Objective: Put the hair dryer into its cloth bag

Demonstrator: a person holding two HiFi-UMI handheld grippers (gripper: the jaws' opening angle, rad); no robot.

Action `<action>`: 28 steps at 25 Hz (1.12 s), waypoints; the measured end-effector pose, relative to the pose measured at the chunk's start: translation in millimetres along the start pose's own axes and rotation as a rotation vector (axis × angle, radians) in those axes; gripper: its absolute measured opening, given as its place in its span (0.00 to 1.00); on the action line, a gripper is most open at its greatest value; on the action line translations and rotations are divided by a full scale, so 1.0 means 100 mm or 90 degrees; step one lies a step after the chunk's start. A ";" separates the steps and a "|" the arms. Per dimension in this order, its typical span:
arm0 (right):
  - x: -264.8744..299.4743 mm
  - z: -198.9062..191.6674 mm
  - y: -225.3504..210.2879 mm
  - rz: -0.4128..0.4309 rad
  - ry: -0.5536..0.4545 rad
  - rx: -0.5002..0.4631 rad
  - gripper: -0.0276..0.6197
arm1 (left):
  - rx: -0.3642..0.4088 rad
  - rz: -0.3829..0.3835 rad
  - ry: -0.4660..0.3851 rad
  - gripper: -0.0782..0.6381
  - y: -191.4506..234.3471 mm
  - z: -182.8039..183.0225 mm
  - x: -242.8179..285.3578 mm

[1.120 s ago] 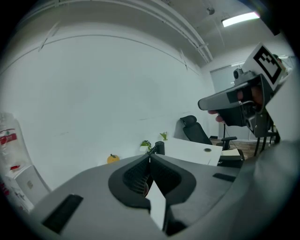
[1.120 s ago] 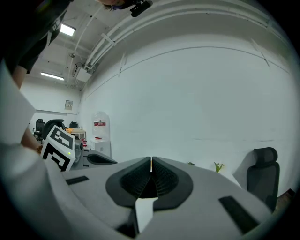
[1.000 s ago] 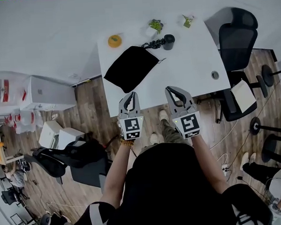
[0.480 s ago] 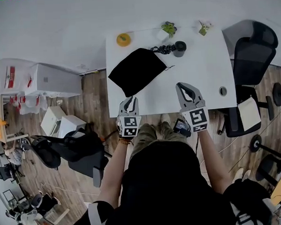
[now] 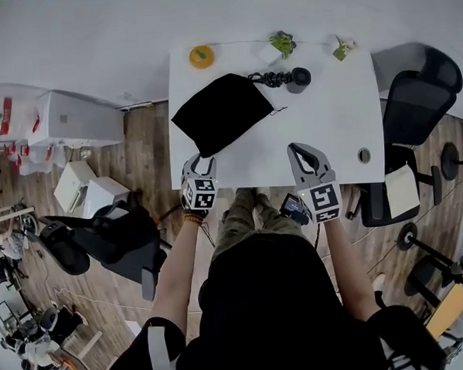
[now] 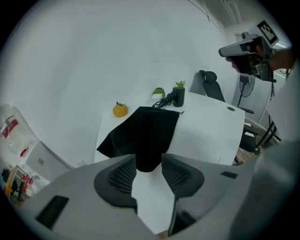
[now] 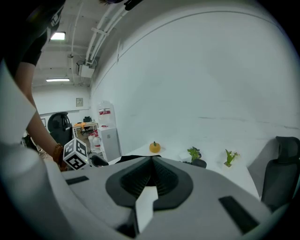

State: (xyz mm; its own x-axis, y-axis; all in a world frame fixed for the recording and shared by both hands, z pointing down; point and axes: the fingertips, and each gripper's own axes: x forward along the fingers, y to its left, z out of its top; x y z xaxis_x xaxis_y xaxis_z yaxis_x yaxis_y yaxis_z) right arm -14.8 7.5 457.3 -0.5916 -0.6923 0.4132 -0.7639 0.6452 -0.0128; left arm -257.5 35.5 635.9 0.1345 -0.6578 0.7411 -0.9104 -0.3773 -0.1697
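One flat black cloth bag (image 5: pixel 221 113)

- The right gripper (image 7: pixel 151 161) is covering most of the cloth bag (image 7: pixel 127 158) in its own view.
- The hair dryer (image 5: pixel 286 78) is showing too small for detail.

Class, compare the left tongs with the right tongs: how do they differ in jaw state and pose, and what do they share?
The left tongs have their jaws apart and opening; the right tongs are shut. The left tongs tilt steeply down toward the bag; the right tongs point nearly level across the table. Both are empty.
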 end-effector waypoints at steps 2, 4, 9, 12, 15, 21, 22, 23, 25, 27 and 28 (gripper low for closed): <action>0.06 -0.01 0.00 0.001 0.000 0.004 0.09 | -0.026 0.002 0.019 0.33 0.06 -0.08 0.12; 0.12 -0.04 -0.01 0.001 0.007 0.004 0.09 | -0.052 0.002 0.030 0.31 0.10 -0.15 0.20; 0.21 -0.04 0.01 0.005 0.018 0.006 0.09 | -0.081 -0.010 0.024 0.20 0.10 -0.21 0.17; 0.27 -0.02 0.06 0.009 0.028 0.004 0.09 | -0.084 -0.011 0.028 0.19 0.15 -0.33 0.09; 0.35 0.01 0.14 0.017 0.028 0.000 0.09 | -0.088 -0.005 0.042 0.19 0.25 -0.56 -0.03; 0.48 0.08 0.39 0.035 0.038 -0.010 0.09 | -0.089 -0.004 0.064 0.25 0.52 -1.00 -0.22; 0.50 0.08 0.43 0.037 0.040 -0.010 0.09 | -0.084 -0.006 0.052 0.29 0.57 -0.99 -0.25; 0.52 0.09 0.47 0.039 0.042 -0.011 0.09 | -0.078 -0.008 0.035 0.31 0.61 -0.95 -0.29; 0.55 0.08 0.54 0.040 0.050 -0.014 0.09 | -0.064 -0.013 -0.002 0.31 0.68 -0.81 -0.36; 0.58 0.07 0.58 0.038 0.060 -0.018 0.09 | -0.051 -0.016 -0.040 0.31 0.74 -0.60 -0.41; 0.59 0.06 0.59 0.036 0.064 -0.017 0.09 | -0.044 -0.016 -0.063 0.31 0.76 -0.47 -0.43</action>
State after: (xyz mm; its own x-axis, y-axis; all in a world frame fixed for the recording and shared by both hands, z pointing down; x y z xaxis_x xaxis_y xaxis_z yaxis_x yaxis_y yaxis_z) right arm -96.5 2.4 475.5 -0.6043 -0.6190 0.5016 -0.7215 0.6923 -0.0149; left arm -350.5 65.7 621.3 0.1918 -0.7112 0.6763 -0.9308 -0.3502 -0.1043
